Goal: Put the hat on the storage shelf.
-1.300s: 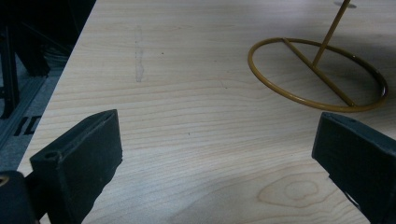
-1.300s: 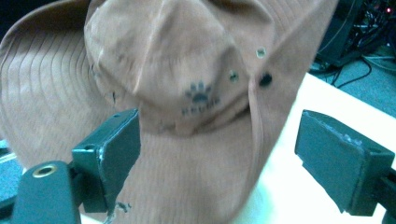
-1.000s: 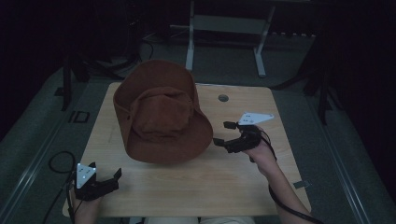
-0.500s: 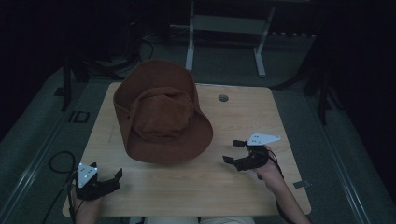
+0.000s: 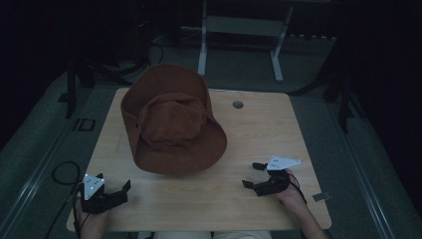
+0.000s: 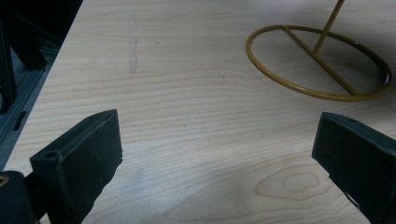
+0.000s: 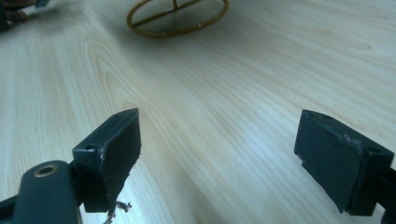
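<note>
Hat [image 5: 173,130]: covers gold wire stand [image 6: 320,63], table [image 5: 259,124] centre.
Left gripper [image 5: 112,191]: 7 o'clock, jaws apart, empty.
Right gripper [image 5: 251,175]: 4 o'clock, jaws apart, empty.

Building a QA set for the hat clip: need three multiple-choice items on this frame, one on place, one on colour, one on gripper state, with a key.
1. Where is the hat?
A. raised over the table's far left part
B. flat at the near right corner
C. on the floor

2. What colour is the ring base of the stand?
A. white
B. blue
C. yellow-gold

3. How do the right gripper's jaws stand?
A. shut on the hat
B. open, holding nothing
C. shut on a cable

Key: 1 A, the high view shows it above the table. 2 C, the left gripper view shows a gold ring. 3 B, the right gripper view shows bare wood between wide jaws.
</note>
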The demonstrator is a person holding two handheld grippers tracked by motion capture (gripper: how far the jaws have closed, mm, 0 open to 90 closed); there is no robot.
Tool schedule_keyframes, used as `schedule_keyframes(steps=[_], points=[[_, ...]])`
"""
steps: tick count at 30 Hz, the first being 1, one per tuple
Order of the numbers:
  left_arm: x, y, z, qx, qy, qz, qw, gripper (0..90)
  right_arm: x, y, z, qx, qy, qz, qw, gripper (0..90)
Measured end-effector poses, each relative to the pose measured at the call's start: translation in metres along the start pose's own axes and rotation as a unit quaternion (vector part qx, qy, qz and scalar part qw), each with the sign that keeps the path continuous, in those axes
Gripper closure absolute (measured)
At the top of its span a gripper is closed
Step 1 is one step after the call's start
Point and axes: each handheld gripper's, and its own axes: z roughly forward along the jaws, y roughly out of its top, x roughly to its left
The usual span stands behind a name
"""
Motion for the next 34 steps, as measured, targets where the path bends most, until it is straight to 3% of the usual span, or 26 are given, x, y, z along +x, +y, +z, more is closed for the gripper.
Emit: schedule_keyframes(steps=[8,13,20,25,34], points=[[0.0,0.0,0.001,0.003,0.001,0.001,1.0,2.2,0.0,-0.012,-0.011,0.004,-0.019,-0.001,0.9998,14.2],[0.0,0.0,0.0,0.004,0.003,0.001,1.0,2.2,-0.001,-0.016,-0.022,0.006,-0.033,-0.017,0.9993,14.2],[0.003,-0.001,-0.001,0.001,0.011,-0.005,0.9999,2.2,-0.012,-0.023,-0.034,0.017,-0.029,-0.009,0.9994,14.2],[0.003,-0.001,-0.001,0.001,0.014,-0.005,0.9999,2.2,-0.023,-0.028,-0.043,0.013,-0.05,-0.002,0.9987,14.2],[0.004,-0.001,-0.001,0.003,0.015,-0.005,0.9999,2.2,-0.033,-0.034,-0.049,0.01,-0.058,0.013,0.9982,14.2]])
